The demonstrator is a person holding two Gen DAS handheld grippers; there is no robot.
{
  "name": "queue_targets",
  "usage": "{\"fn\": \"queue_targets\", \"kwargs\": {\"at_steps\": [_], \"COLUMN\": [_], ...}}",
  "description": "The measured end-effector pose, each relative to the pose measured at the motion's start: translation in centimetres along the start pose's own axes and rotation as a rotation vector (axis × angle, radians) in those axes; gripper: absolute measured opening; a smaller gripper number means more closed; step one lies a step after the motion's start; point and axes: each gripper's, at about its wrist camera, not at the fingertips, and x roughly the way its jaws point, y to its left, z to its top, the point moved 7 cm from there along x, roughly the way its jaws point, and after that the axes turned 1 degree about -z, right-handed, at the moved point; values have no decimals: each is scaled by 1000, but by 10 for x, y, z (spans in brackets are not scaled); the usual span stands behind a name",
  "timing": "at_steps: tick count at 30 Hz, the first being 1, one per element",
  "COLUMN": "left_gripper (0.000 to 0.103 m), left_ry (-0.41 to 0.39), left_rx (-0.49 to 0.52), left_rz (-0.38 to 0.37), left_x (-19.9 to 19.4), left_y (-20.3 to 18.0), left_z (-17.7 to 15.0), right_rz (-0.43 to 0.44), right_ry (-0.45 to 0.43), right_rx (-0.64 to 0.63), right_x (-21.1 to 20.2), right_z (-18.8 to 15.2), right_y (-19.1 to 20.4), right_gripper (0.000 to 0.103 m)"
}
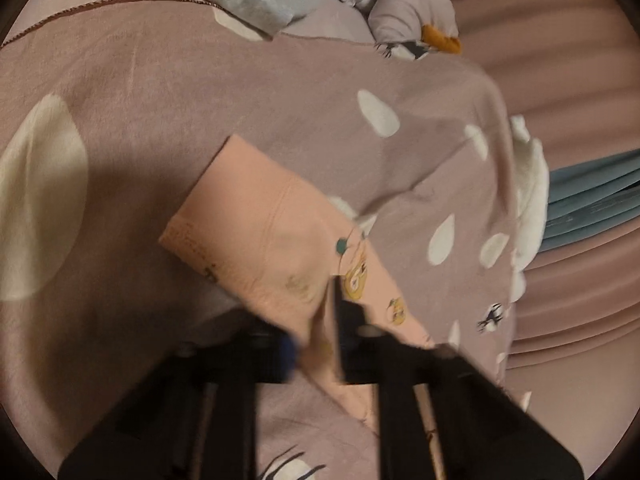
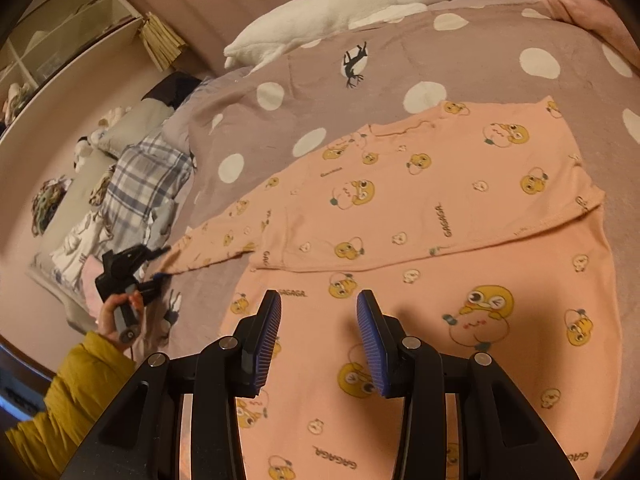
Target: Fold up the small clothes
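Several "GAGAGA" prints dot the pink shirt [image 2: 420, 240] under the right tongs [image 2: 318, 344].

We see a pink shirt [image 2: 420, 240] of soft, matt knit cloth printed with yellow cartoon chicks. It lies on a mauve bedspread [image 2: 320, 64], a slightly fuzzy, matt fabric with white dots. The right gripper [image 2: 319, 340] is matt black plastic with small bright metal pins; the inner faces of its jaws carry ribbed blue rubbery pads. A white goose toy [image 2: 320, 16] looks plush (long and softly stuffed). The person's yellow sleeve [image 2: 72, 396] is quilted, with a faint sheen.
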Motion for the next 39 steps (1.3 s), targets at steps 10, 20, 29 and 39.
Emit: {"fn": "queue_targets", "kwargs": {"at_steps": [10, 20, 29, 39], "left_gripper": [4, 10, 78, 88], "left_ry": [-19, 171, 319, 220], "left_rx": [452, 902, 1123, 913], "left_rz": [-102, -168, 16, 21], "left_x": [-38, -5, 46, -14], "left_y": [-147, -267, -224, -167], "left_z": [-74, -270, -346, -292], "right_rz": [7, -7, -27, 93], "right_ry": [-29, -78, -97, 12], "right_rx": [45, 114, 184, 124], "right_x": [-18, -52, -70, -17], "right_z": [-4, -11, -20, -8], "right_y": [-15, -47, -76, -36], "right_gripper": [41, 41, 42, 42]}}
